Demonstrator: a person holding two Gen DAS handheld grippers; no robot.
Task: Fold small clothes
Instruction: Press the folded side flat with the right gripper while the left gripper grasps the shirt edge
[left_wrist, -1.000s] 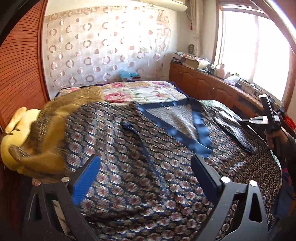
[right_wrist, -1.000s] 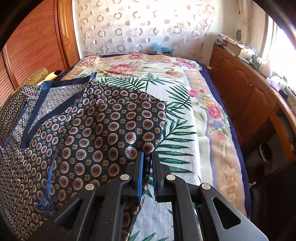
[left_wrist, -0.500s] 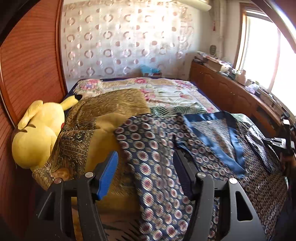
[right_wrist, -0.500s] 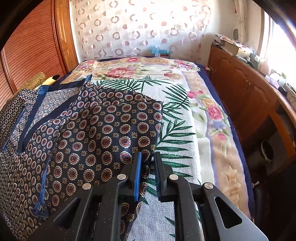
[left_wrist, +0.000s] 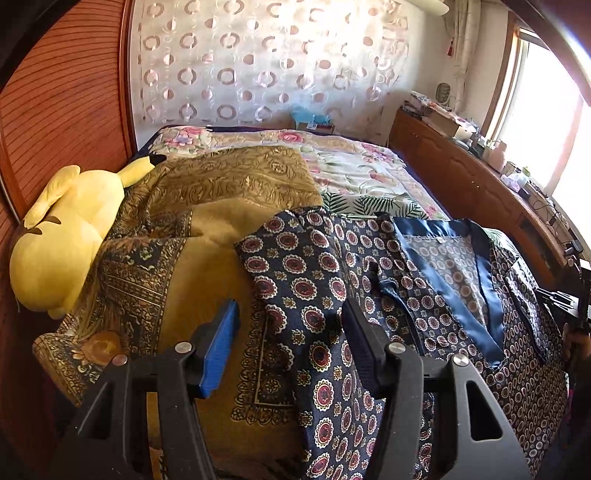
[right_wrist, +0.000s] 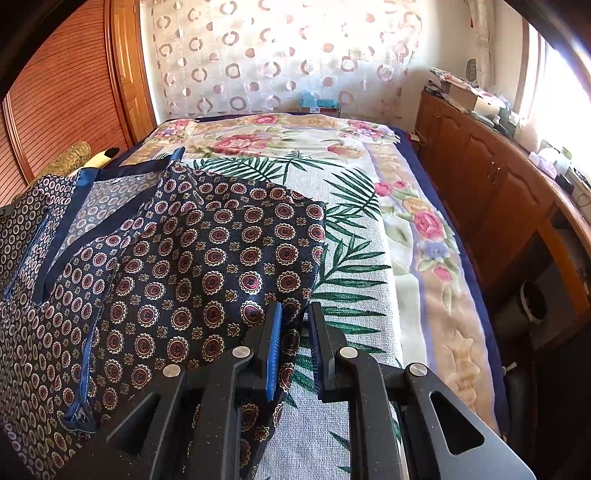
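You had the navy satin pyjama top with red-and-white medallions and plain blue trim (left_wrist: 424, 280) spread across the floral-and-palm-leaf bedspread (right_wrist: 369, 229), its open collar turned toward twelve o'clock, evidently so both sleeves could be worked from the near edge. Your left gripper (left_wrist: 290, 332) hovered with its fingers spread wide, straddling the sleeve that ran from about twelve o'clock down to six; nothing was pinched, which suggests you were lining up a grasp. Your right gripper (right_wrist: 295, 328) sat low at the other sleeve's hem, its fingers drawn nearly together with cloth lying between the pads; a slim gap showed, so whether the hold was firm you could not have told from this view. At nine o'clock of the left camera, a gold brocade cloth (left_wrist: 221, 206) lay heaped beside a yellow plush toy (left_wrist: 62, 236), apparently waiting its turn.
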